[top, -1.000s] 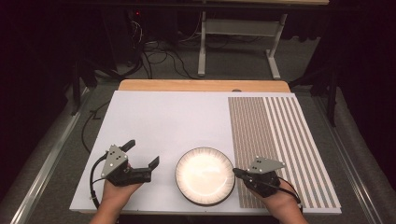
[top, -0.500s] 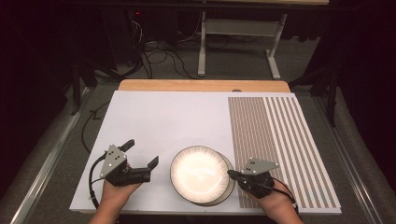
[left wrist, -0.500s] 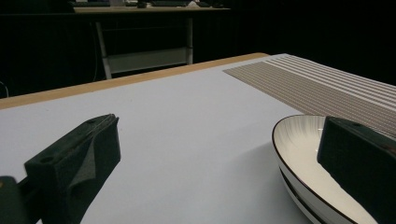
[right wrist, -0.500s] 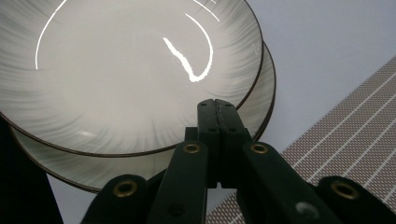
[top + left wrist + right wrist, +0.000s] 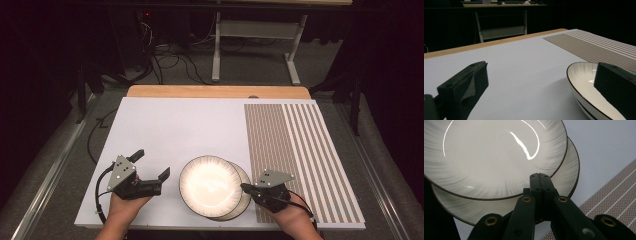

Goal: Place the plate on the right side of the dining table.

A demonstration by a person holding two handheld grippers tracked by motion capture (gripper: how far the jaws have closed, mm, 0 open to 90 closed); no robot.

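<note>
The right gripper [image 5: 246,187], jaws closed on the rim of the top plate [image 5: 210,184], is sliding it left off the bottom plate [image 5: 243,200] at the table's [image 5: 175,125] near edge. The left gripper [image 5: 150,165] is waiting beside it, jaws open. Next, probably: lifting clear and setting it down separately.

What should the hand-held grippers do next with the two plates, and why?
Probably keep sliding the top plate left, off the bottom plate. The right hand-held gripper, shut, is at the top plate's rim; the plates overlap. The open left hand-held gripper waits beside the top plate.
</note>
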